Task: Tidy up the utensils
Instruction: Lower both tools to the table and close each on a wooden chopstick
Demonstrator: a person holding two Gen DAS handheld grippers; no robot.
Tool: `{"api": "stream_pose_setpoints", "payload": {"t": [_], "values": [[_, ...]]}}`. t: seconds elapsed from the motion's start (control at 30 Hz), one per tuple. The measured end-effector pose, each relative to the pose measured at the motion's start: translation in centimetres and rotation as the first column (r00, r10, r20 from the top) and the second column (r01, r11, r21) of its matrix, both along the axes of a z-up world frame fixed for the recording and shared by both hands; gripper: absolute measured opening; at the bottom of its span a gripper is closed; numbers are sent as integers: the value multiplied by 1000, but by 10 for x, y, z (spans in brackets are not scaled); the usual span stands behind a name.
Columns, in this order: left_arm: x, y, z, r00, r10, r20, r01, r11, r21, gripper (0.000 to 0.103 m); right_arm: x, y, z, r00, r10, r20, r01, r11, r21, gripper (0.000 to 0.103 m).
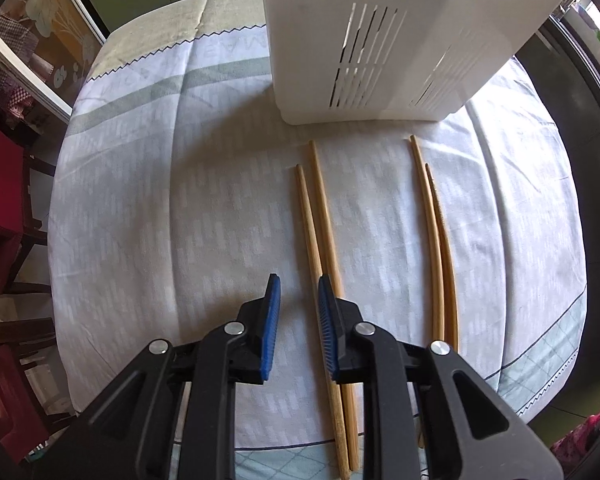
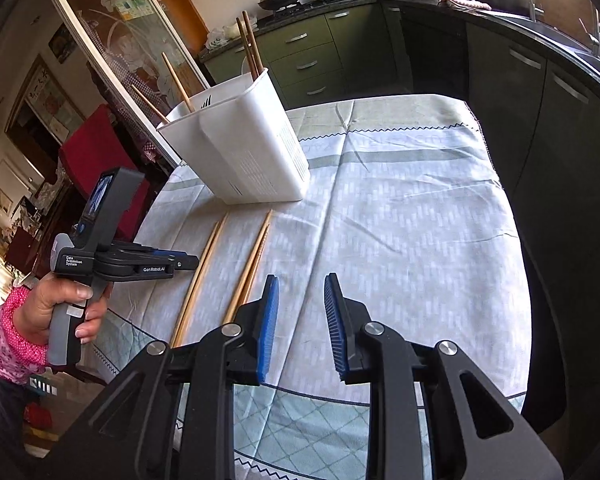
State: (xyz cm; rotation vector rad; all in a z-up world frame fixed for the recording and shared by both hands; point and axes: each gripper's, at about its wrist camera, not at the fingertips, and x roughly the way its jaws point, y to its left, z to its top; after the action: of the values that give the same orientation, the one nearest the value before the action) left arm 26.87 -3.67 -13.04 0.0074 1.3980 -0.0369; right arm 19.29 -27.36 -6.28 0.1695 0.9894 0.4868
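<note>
A white slotted utensil holder (image 1: 308, 40) (image 2: 252, 152) stands at the far side of the table, with several chopsticks and a fork in it. Two pairs of wooden chopsticks lie on the cloth in front of it: a left pair (image 1: 323, 208) (image 2: 203, 272) and a right pair (image 1: 434, 248) (image 2: 250, 264). My left gripper (image 1: 298, 300) (image 2: 186, 262) points down over the near end of the left pair, open a little; only cloth shows between its pads, and the sticks pass under its right finger. My right gripper (image 2: 302, 292) hangs open and empty, just right of the right pair.
A patterned cloth (image 2: 400, 220) covers the round table. A hand in a pink sleeve (image 2: 4, 340) holds the left gripper. Red chairs (image 1: 0, 200) stand at the left. Green kitchen cabinets (image 2: 308, 56) and a dark counter (image 2: 540, 40) with pots run behind and along the right.
</note>
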Motion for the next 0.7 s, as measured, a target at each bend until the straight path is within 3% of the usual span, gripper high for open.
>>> {"api": "stream_pose_setpoints", "payload": {"t": [0.23, 0.33, 0.37, 0.7], "values": [[5, -3, -11, 999, -5, -39, 5, 1000, -3, 19, 3, 12, -13, 999, 28, -32, -29, 999, -19, 24], [8, -5, -14, 999, -6, -36, 7, 1000, 16, 14, 5, 22, -18, 998, 44, -48, -45, 998, -40, 24], [11, -5, -17, 999, -5, -41, 6, 1000, 15, 9, 7, 28, -21, 997, 54, -60, -57, 997, -46, 24], [14, 11, -22, 1000, 7, -25, -7, 1000, 24, 8, 37, 100, -63, 982, 112, -153, -130, 985, -112, 24]]}}
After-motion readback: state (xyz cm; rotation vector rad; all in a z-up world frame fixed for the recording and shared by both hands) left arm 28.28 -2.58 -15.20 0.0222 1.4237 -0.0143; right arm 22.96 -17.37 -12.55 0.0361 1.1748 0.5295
